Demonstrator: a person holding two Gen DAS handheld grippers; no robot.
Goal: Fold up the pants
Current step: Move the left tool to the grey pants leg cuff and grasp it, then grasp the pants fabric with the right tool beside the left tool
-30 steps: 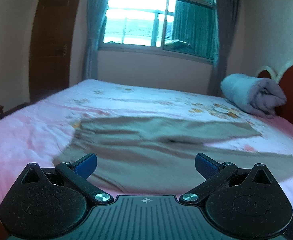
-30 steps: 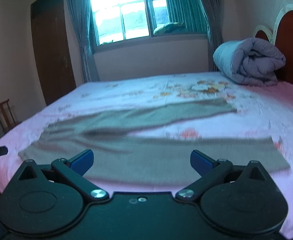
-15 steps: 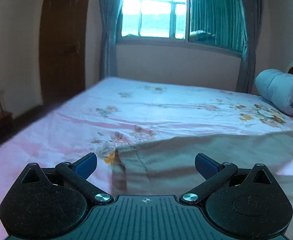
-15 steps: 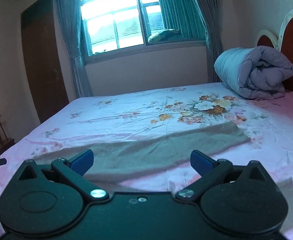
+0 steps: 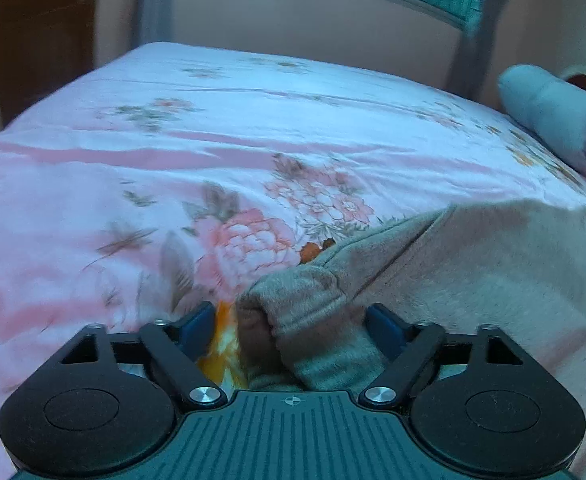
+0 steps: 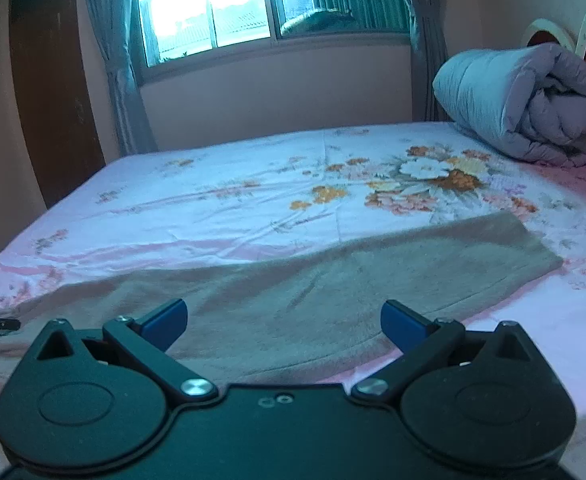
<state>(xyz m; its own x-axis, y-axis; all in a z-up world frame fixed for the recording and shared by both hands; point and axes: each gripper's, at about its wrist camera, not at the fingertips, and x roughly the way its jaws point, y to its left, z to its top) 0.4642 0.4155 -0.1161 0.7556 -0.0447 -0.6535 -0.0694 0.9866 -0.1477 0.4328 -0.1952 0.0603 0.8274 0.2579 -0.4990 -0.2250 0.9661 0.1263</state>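
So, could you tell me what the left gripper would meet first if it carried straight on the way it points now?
Most likely the pants' bunched waistband corner, already lying between the closing jaws of the left gripper. Beyond it lies the floral bedsheet, though depth is hard to judge here.

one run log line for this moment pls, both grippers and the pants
left gripper: closing, pants corner between pads | right gripper: open, empty, over pants | pants: flat on bed, unfolded

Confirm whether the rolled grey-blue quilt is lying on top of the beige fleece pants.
No: the rolled grey-blue quilt sits by the headboard, apart from the beige fleece pants, with floral sheet between them.
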